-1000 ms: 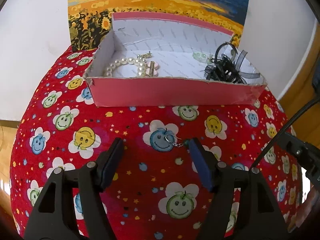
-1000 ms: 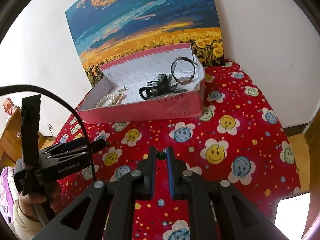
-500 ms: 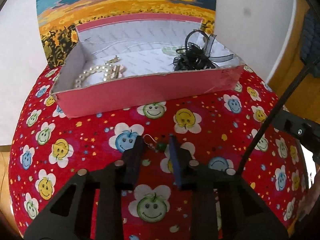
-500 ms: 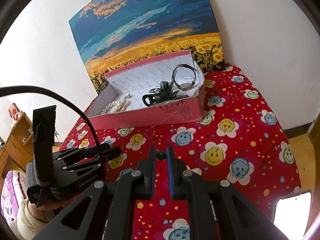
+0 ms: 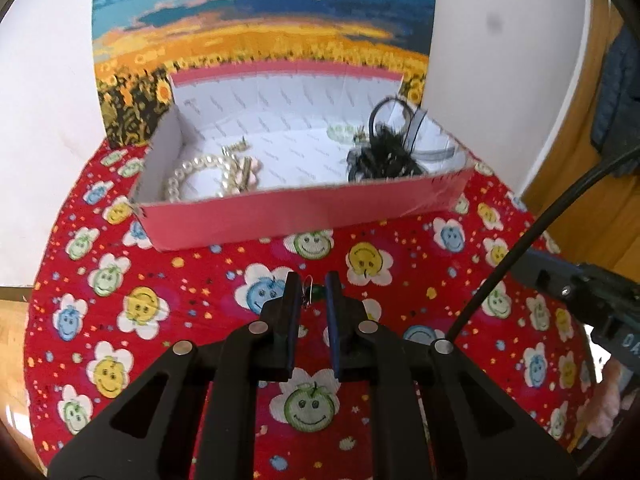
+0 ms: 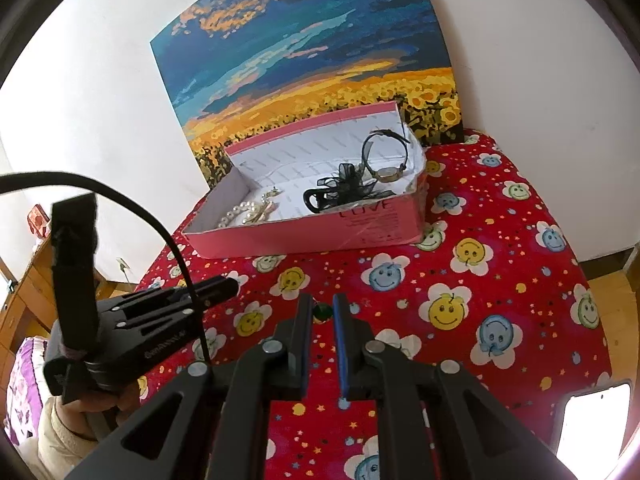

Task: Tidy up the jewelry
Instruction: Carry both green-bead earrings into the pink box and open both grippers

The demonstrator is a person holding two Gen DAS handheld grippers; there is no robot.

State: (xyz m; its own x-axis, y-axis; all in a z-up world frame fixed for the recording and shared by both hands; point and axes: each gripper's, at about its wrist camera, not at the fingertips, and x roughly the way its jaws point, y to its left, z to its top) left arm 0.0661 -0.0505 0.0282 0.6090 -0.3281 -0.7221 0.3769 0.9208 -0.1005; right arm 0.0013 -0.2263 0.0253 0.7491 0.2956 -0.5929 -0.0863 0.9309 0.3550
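A pink cardboard box (image 5: 304,210) with a white lining stands at the back of the red table; it also shows in the right wrist view (image 6: 320,232). It holds a pearl necklace (image 5: 196,172), a black ribbon hairpiece (image 5: 384,156) and a watch (image 6: 386,160). My left gripper (image 5: 312,292) is shut on a small silver-hooked earring with a green bead (image 5: 310,294), lifted just above the cloth in front of the box. My right gripper (image 6: 322,312) is shut on another green-bead earring (image 6: 321,312), held above the cloth. The left gripper also shows in the right wrist view (image 6: 224,286).
A red tablecloth with smiley flowers (image 5: 400,256) covers the round table. A sunflower painting (image 5: 260,32) leans on the white wall behind the box. A phone with a lit screen (image 6: 592,420) lies at the table's right edge. Wooden furniture (image 6: 24,300) stands left.
My left gripper closed from wide open onto the earring on the cloth and has lifted it a little. My right gripper stayed shut on its earring, drifting slightly.
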